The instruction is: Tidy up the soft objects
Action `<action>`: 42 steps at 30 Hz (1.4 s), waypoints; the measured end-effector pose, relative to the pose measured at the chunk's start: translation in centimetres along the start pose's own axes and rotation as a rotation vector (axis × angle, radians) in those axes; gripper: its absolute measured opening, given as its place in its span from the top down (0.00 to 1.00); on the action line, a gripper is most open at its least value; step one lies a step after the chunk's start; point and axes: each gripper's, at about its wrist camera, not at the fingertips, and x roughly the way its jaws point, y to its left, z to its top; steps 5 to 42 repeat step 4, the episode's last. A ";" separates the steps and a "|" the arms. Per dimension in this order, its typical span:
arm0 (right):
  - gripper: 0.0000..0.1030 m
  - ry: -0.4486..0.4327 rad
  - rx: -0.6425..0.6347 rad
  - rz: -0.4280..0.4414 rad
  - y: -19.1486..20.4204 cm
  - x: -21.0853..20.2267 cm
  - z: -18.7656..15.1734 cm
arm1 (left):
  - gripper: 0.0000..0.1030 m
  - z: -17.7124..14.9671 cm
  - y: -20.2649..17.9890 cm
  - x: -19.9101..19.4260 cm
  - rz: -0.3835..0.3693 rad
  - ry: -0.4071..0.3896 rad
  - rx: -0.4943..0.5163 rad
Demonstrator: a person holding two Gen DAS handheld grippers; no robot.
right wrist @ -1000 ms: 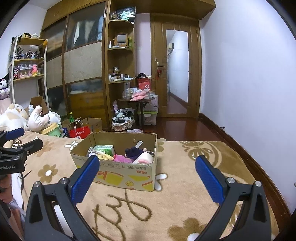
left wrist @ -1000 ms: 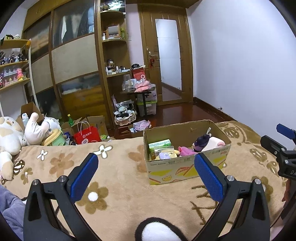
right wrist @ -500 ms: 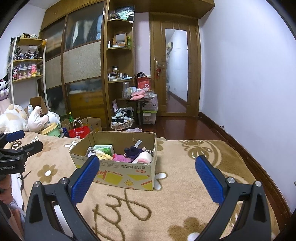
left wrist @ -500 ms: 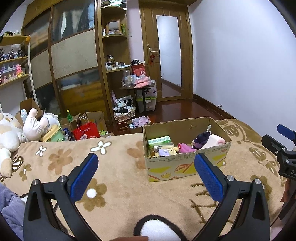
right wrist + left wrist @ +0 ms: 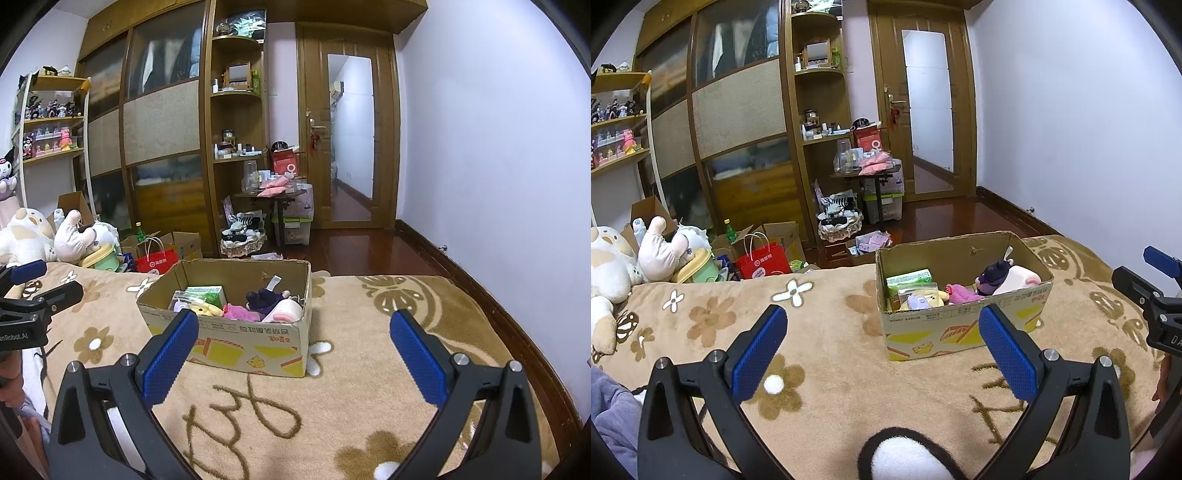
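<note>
Currently, both grippers hover above a bed covered by a tan blanket (image 5: 831, 369) with brown flower and butterfly patterns. The left gripper (image 5: 882, 350) has its jaws spread wide, with nothing between the blue pads. The right gripper (image 5: 295, 350) is in the same condition: jaws wide apart, holding nothing.

A cardboard box (image 5: 960, 332) sits open-topped on the blanket, ahead of both grippers. Seen from the left wrist, it lies ahead and to the right; seen from the right wrist, the same box (image 5: 236, 343) lies ahead and to the left. Contents of the box:
- a green carton (image 5: 207, 295) toward its left side;
- a yellow plush (image 5: 205, 308) just in front of the carton;
- a pink plush (image 5: 240, 314) near the middle;
- a dark purple plush (image 5: 264, 297) resting against a pale pink plush (image 5: 286, 308) toward its right side.

A black-and-white plush (image 5: 905, 458) lies on the blanket directly below the left gripper, partly cut off by the frame edge.

At the far left end of the bed, large white stuffed animals (image 5: 613, 266) are piled together. Beyond the bed, a red paper bag (image 5: 762, 262) stands on the floor among other boxes.
</note>
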 end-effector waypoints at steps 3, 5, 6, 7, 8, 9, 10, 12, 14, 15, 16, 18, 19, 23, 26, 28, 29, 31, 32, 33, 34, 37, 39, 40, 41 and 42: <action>0.00 0.001 -0.001 -0.001 0.0 0.0 0.0 | 0.01 -0.1 0.0 0.0 -0.001 0.000 0.002; 0.00 0.001 -0.001 -0.002 -0.1 0.1 -0.1 | 0.01 -0.1 0.0 0.0 0.000 0.001 0.002; 0.00 0.001 -0.001 -0.002 -0.1 0.1 -0.1 | 0.01 -0.1 0.0 0.0 0.000 0.001 0.002; 0.00 0.001 -0.001 -0.002 -0.1 0.1 -0.1 | 0.01 -0.1 0.0 0.0 0.000 0.001 0.002; 0.00 0.001 -0.001 -0.002 -0.1 0.1 -0.1 | 0.01 -0.1 0.0 0.0 0.000 0.001 0.002; 0.00 0.001 -0.001 -0.002 -0.1 0.1 -0.1 | 0.01 -0.1 0.0 0.0 0.000 0.001 0.002; 0.00 0.001 -0.001 -0.002 -0.1 0.1 -0.1 | 0.01 -0.1 0.0 0.0 0.000 0.001 0.002; 0.00 0.001 -0.001 -0.002 -0.1 0.1 -0.1 | 0.01 -0.1 0.0 0.0 0.000 0.001 0.002; 0.00 0.001 -0.001 -0.002 -0.1 0.1 -0.1 | 0.01 -0.1 0.0 0.0 0.000 0.001 0.002; 0.00 0.001 -0.001 -0.002 -0.1 0.1 -0.1 | 0.01 -0.1 0.0 0.0 0.000 0.001 0.002; 0.00 0.001 -0.001 -0.002 -0.1 0.1 -0.1 | 0.01 -0.1 0.0 0.0 0.000 0.001 0.002; 0.00 0.001 -0.001 -0.002 -0.1 0.1 -0.1 | 0.01 -0.1 0.0 0.0 0.000 0.001 0.002; 0.00 0.001 -0.001 -0.002 -0.1 0.1 -0.1 | 0.01 -0.1 0.0 0.0 0.000 0.001 0.002; 0.00 0.001 -0.001 -0.002 -0.1 0.1 -0.1 | 0.01 -0.1 0.0 0.0 0.000 0.001 0.002; 0.00 0.001 -0.001 -0.002 -0.1 0.1 -0.1 | 0.01 -0.1 0.0 0.0 0.000 0.001 0.002; 0.00 0.001 -0.001 -0.002 -0.1 0.1 -0.1 | 0.01 -0.1 0.0 0.0 0.000 0.001 0.002; 0.00 0.001 -0.001 -0.002 -0.1 0.1 -0.1 | 0.01 -0.1 0.0 0.0 0.000 0.001 0.002; 0.00 0.001 -0.001 -0.002 -0.1 0.1 -0.1 | 0.01 -0.1 0.0 0.0 0.000 0.001 0.002; 0.00 0.001 -0.001 -0.002 -0.1 0.1 -0.1 | 0.01 -0.1 0.0 0.0 0.000 0.001 0.002; 0.00 0.001 -0.001 -0.002 -0.1 0.1 -0.1 | 0.01 -0.1 0.0 0.0 0.000 0.001 0.002; 0.00 0.001 -0.001 -0.002 -0.1 0.1 -0.1 | 0.01 -0.1 0.0 0.0 0.000 0.001 0.002; 0.00 0.001 -0.001 -0.002 -0.1 0.1 -0.1 | 0.01 -0.1 0.0 0.0 0.000 0.001 0.002; 0.00 0.001 -0.001 -0.002 -0.1 0.1 -0.1 | 0.01 -0.1 0.0 0.0 0.000 0.001 0.002; 0.00 0.001 -0.001 -0.002 -0.1 0.1 -0.1 | 0.01 -0.1 0.0 0.0 0.000 0.001 0.002; 0.00 0.001 -0.001 -0.002 -0.1 0.1 -0.1 | 0.01 -0.1 0.0 0.0 0.000 0.001 0.002; 0.00 0.001 -0.001 -0.002 -0.1 0.1 -0.1 | 0.01 -0.1 0.0 0.0 0.000 0.001 0.002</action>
